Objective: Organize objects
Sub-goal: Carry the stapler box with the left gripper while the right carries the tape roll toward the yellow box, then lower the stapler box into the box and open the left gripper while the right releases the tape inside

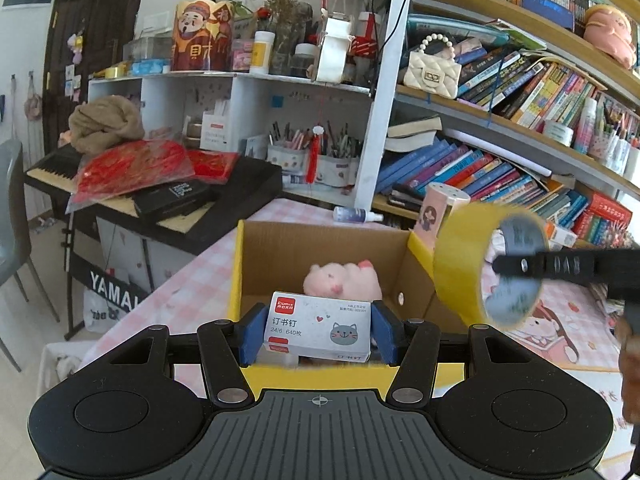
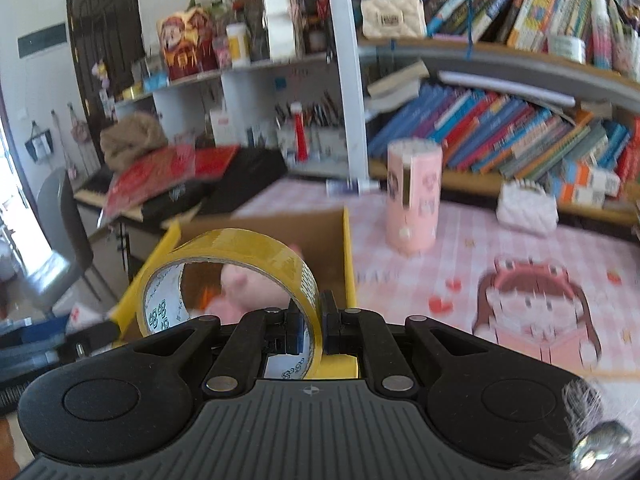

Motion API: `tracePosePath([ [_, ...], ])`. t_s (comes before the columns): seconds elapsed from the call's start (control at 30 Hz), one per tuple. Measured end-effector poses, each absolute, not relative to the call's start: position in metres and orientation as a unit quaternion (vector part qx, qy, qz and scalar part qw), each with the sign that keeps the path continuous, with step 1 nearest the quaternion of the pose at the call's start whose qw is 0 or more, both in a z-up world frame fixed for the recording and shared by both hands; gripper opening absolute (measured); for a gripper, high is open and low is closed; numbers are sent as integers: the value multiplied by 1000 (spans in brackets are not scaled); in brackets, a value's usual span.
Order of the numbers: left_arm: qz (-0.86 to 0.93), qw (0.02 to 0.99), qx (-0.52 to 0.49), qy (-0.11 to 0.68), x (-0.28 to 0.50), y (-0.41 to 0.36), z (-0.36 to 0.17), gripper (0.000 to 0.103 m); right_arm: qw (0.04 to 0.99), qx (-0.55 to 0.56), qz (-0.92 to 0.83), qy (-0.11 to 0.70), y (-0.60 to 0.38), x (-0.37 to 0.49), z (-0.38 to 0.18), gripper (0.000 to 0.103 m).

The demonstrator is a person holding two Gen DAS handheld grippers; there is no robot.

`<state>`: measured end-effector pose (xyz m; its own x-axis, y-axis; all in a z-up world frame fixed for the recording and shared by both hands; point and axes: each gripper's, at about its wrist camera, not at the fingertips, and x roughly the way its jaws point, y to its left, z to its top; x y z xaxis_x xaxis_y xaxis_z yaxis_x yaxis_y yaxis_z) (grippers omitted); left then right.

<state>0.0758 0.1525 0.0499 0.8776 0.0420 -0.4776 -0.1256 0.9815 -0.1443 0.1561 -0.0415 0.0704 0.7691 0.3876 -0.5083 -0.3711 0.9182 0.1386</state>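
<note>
The left tool (image 1: 318,334) clamps a staple box (image 1: 318,330) (red "Comix" label, "24/6") over the cardboard box (image 1: 280,248). At three o'clock, the right tool (image 2: 311,326) pinches a yellow tape roll (image 2: 236,280) above that box's edge.

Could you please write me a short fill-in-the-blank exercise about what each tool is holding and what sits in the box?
1. The left tool grips a box of ____.
2. The right tool pinches the wall of a yellow roll of ____.
3. Inside the cardboard box lies a ____ plush toy.

Missing words: staples; tape; pink
</note>
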Motion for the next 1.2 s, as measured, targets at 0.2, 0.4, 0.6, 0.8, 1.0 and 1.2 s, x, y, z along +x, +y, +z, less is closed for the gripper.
tracePosePath([
  [0.2,47,962,-74,257,107,147,42,54,941,-2,224,253,-23,197,78,8],
  [0.4,51,956,-65,281,131,141,28,54,932,-27,255,257,2,226,69,8],
  [0.6,57,949,-60,304,149,136,15,54,911,-64,293,283,32,250,53,8],
  [0.8,64,943,-54,322,162,137,4,54,882,-113,328,319,62,271,35,8],
  [1.0,71,936,-45,341,172,137,-4,54,857,-169,351,338,88,283,20,8],
  [1.2,70,931,-42,357,178,137,-11,54,840,-197,364,350,105,295,12,8],
])
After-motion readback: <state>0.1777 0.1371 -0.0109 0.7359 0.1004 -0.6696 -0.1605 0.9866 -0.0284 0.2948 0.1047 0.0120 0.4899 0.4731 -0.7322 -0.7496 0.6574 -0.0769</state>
